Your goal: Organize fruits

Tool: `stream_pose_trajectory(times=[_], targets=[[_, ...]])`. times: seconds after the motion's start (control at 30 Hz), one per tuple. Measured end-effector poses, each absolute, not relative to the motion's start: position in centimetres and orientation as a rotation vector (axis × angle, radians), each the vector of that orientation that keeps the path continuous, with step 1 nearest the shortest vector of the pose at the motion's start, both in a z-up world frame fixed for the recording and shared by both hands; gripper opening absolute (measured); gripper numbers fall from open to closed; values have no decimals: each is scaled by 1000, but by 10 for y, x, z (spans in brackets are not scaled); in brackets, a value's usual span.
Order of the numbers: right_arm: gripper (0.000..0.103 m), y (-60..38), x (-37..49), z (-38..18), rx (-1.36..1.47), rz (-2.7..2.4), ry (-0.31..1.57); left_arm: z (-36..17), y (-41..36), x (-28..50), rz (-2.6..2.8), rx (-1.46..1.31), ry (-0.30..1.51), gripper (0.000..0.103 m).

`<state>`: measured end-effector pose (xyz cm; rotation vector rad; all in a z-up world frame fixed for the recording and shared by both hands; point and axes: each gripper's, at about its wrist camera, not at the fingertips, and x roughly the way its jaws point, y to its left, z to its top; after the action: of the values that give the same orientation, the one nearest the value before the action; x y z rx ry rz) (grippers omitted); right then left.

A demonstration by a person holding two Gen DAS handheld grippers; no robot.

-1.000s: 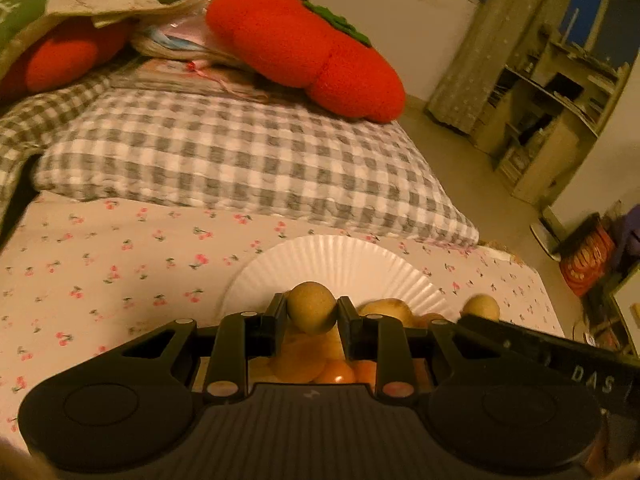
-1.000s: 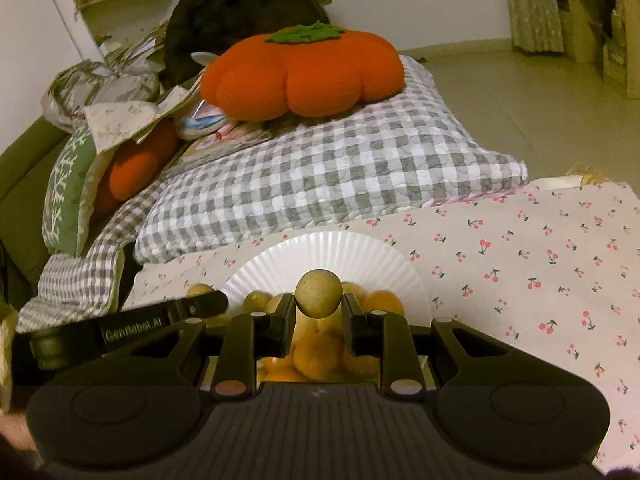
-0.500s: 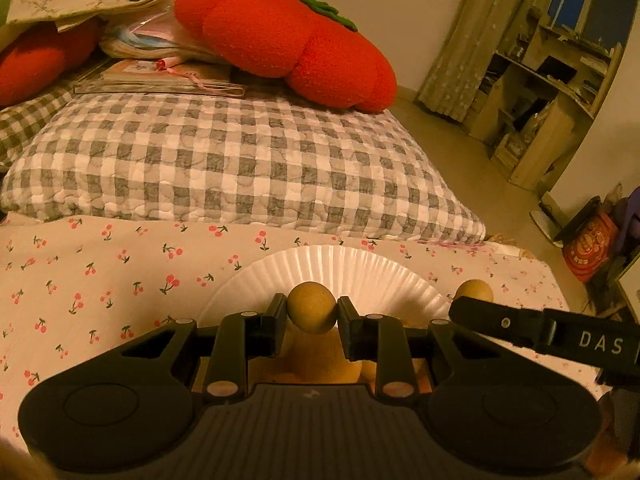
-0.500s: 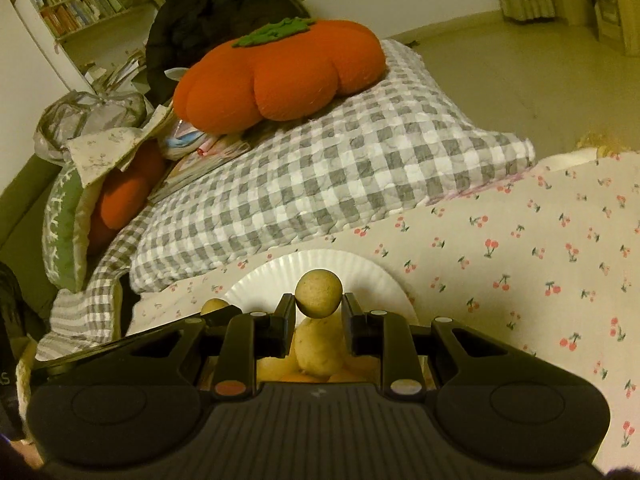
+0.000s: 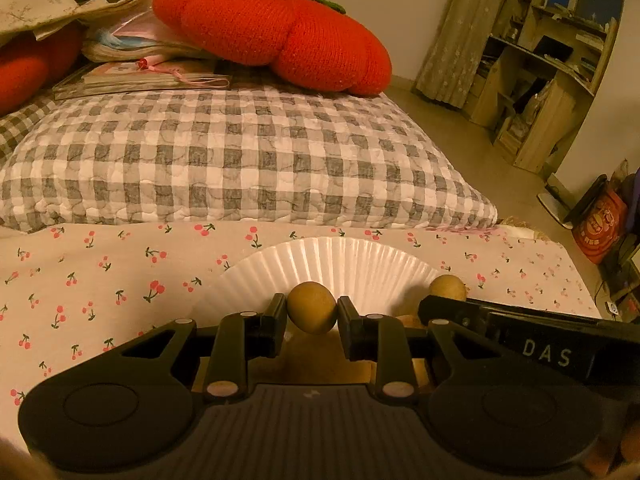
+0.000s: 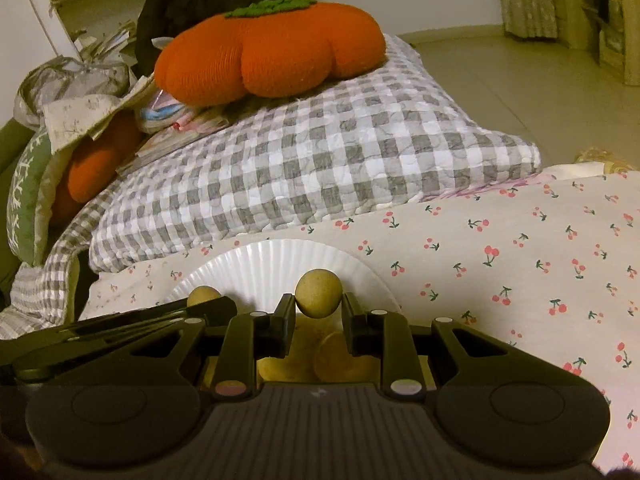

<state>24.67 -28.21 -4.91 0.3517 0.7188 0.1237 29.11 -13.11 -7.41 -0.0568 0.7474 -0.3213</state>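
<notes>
Cherry-print bedsheet (image 5: 100,280), lower frame: white paper plate (image 5: 352,264) at centre, now nearer than a second ago. Left gripper (image 5: 313,314) and right gripper (image 6: 319,308) each clench one small round tan fruit (image 5: 312,307) (image 6: 319,293), apparently approaching for deposit.

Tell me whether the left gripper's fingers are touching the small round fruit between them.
Touching. The left wrist view shows the left gripper with both finger pads pressed against the sides of the round fruit, no gap visible.
</notes>
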Motion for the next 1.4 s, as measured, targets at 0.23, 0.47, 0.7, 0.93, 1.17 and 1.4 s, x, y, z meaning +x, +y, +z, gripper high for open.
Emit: stream_pose_trajectory(times=[0.23, 0.47, 0.7, 0.93, 1.17, 1.4], targets=[[31, -284, 246, -48, 363, 108, 718, -75, -135, 290, -338, -27, 748, 18], [32, -288, 236, -35, 374, 83, 674, -57, -127, 282, -352, -61, 714, 32], [40, -273, 218, -18, 300, 71, 640, -36, -112, 263, -299, -77, 671, 57], [51, -244, 187, -2, 129, 58, 617, -22, -96, 227, -159, 13, 642, 79], [72, -231, 151, 10, 73, 45, 593, -21, -76, 188, -95, 17, 677, 86], [93, -220, 105, 16, 55, 48, 540, -15, -59, 142, -65, -27, 666, 93]])
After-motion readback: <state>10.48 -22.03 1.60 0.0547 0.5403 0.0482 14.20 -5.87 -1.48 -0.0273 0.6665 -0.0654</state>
